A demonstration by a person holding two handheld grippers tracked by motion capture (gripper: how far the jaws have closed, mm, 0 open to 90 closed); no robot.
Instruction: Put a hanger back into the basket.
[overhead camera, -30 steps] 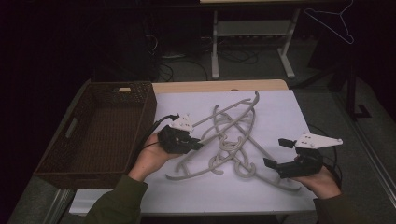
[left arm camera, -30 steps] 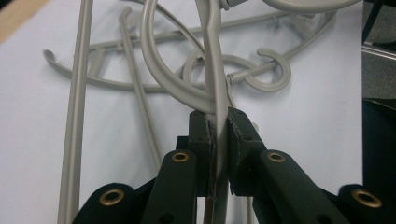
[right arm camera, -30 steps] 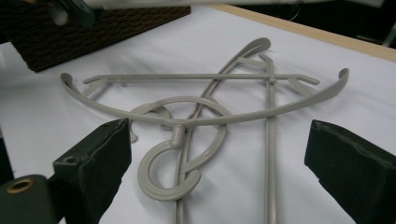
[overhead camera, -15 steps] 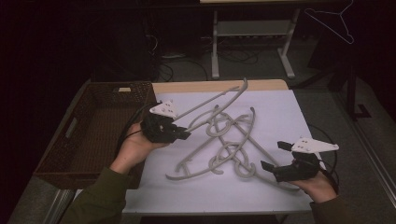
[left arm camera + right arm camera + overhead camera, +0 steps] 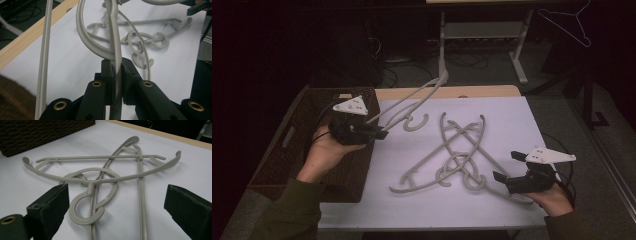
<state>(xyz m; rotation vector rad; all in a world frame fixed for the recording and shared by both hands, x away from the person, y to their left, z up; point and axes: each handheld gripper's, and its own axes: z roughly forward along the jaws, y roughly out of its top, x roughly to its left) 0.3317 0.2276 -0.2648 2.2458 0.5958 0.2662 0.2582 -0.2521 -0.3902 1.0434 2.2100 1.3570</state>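
Observation:
My left gripper (image 5: 381, 134) is shut on one end of a grey plastic hanger (image 5: 412, 97). The hanger hangs tilted in the air, beside the brown wicker basket (image 5: 307, 150), with its hook (image 5: 414, 124) just above the white sheet. In the left gripper view the jaws pinch the held hanger (image 5: 116, 57) edge-on. A tangle of more grey hangers (image 5: 457, 157) lies flat in the middle of the sheet. My right gripper (image 5: 507, 166) stands open at the tangle's near right end, apart from it. In the right gripper view the tangled hangers (image 5: 100, 177) lie beyond the spread jaws.
The basket (image 5: 37, 132) fills the table's left side, its near rim under my left hand. A white sheet (image 5: 512, 115) covers the table; a wooden edge (image 5: 472, 91) shows at the back. A white desk frame (image 5: 482, 35) and cables stand on the dark floor behind.
My left gripper has lifted one hanger out of the tangle and carried it left and up, beside the basket. My right gripper has barely moved.

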